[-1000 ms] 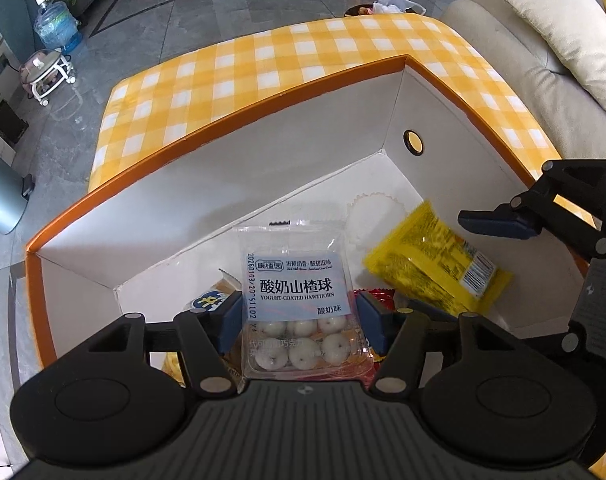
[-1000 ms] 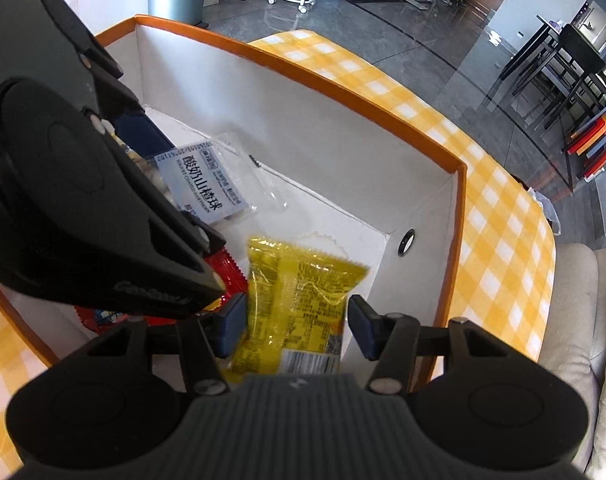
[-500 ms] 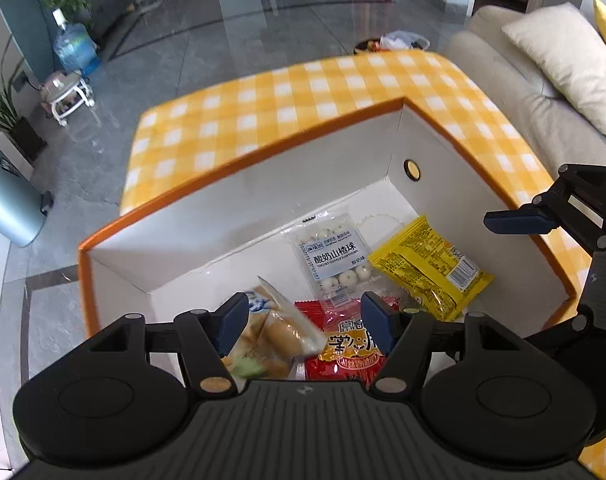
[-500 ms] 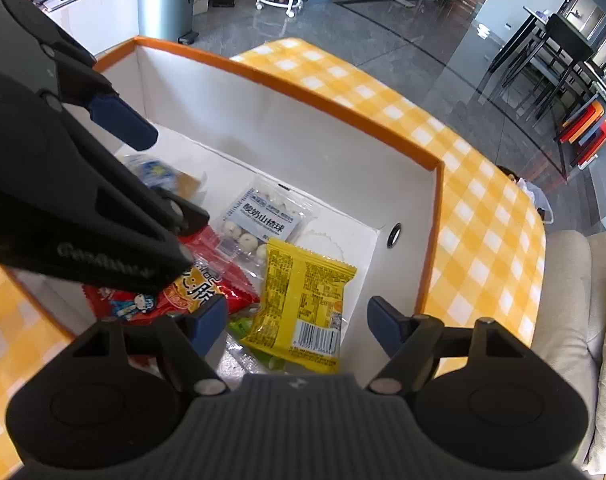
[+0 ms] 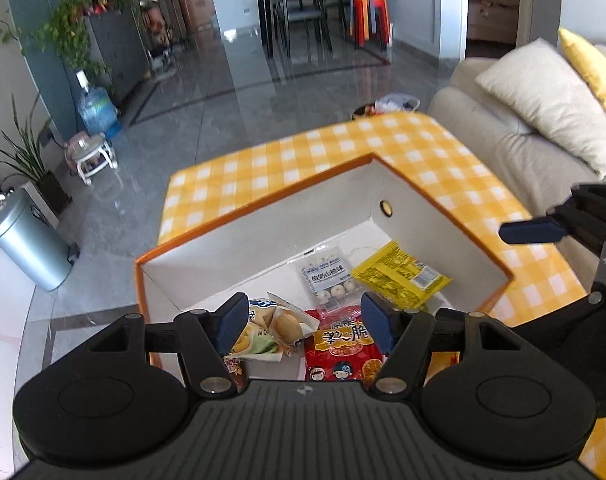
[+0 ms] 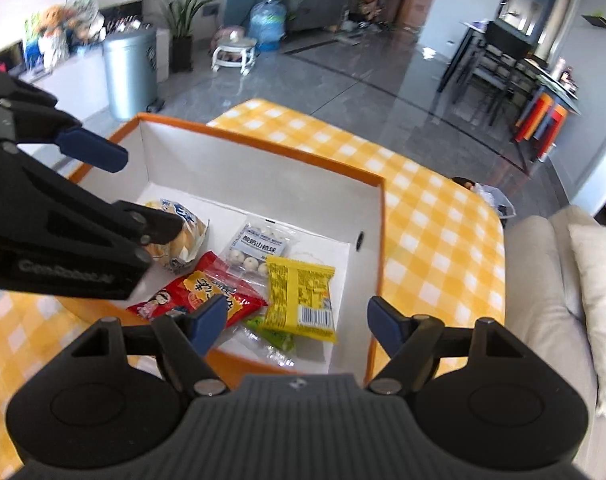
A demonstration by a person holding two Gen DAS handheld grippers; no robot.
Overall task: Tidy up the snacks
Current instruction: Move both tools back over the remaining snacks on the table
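Observation:
An orange-rimmed white box [image 5: 263, 240] [image 6: 263, 184] sits on a yellow checked tablecloth. Inside lie a clear pack of white hawthorn balls [image 5: 330, 280] [image 6: 255, 250], a yellow packet [image 5: 401, 278] [image 6: 301, 294], a red packet [image 5: 343, 350] [image 6: 199, 292], a bread bag [image 5: 271, 326] [image 6: 183, 236] and a green wrapper [image 6: 273, 336]. My left gripper [image 5: 305, 326] hovers open above the box's near side with nothing between its fingers. My right gripper [image 6: 297, 322] hangs open above the box too, nothing in it. Each gripper shows in the other's view.
A beige sofa [image 5: 515, 148] with cushions stands right of the table. On the grey tiled floor are a metal bin [image 5: 27, 248], a small stool [image 5: 91, 156], a water bottle [image 5: 95, 112], and dining chairs and bright stools [image 5: 369, 16] further off.
Both grippers let go of their packets, the hawthorn pack and the yellow packet, which now lie in the box. Both grippers rose and pulled back, so more of the room shows.

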